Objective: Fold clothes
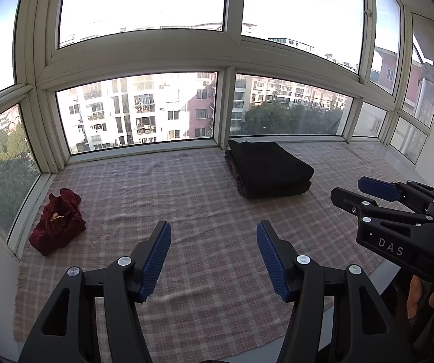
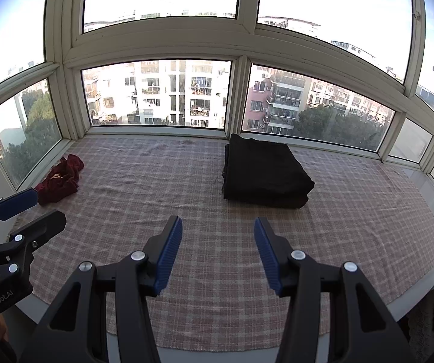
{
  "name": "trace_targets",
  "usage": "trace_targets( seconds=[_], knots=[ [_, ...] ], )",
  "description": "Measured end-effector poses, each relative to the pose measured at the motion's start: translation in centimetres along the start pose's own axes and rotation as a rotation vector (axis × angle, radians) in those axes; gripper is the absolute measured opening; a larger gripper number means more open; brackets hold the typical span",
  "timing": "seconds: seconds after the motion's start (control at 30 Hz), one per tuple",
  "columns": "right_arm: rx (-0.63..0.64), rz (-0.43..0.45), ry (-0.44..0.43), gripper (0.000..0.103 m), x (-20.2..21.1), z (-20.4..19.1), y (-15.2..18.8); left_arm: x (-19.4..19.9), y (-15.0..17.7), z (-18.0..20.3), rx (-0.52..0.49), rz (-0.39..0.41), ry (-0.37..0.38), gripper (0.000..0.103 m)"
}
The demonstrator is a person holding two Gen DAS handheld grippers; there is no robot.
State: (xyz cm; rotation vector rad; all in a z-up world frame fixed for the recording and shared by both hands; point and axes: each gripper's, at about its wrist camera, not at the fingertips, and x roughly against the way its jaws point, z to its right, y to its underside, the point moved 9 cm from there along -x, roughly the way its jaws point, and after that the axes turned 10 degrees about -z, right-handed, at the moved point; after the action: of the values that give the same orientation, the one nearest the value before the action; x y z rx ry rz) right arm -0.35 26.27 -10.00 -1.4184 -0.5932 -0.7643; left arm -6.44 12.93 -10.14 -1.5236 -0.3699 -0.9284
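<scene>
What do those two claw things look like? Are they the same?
Yes, they match. The left gripper and right gripper are black plastic with round silver bolts and triangle holes. Each finger has a ridged blue pad. One side says "DAS", another says "GenRobot.AI". A thin black cable hangs by the right one.

Both grippers hang side by side above the near edge of the checked cloth, tilted downward and apart from each other. The left gripper has its jaws spread with nothing between its blue pads. The right gripper likewise stands parted and empty. Fingers of the right hand show under its handle.
</scene>
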Motion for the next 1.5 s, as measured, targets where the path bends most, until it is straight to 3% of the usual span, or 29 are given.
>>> trace_targets(
  seconds=[0.7,1.5],
  knots=[
    [0.002,0.088,-0.010,0.049,1.5,-0.8,-1.4,1.7,-0.9,-0.7,0.028,0.082,0.005,0.057],
    [0.044,0.088,-0.037,0.049,1.7,-2.6,-1.2,2.5,-0.3,-1.8,0.042,0.074,-0.039,0.057]
  ],
)
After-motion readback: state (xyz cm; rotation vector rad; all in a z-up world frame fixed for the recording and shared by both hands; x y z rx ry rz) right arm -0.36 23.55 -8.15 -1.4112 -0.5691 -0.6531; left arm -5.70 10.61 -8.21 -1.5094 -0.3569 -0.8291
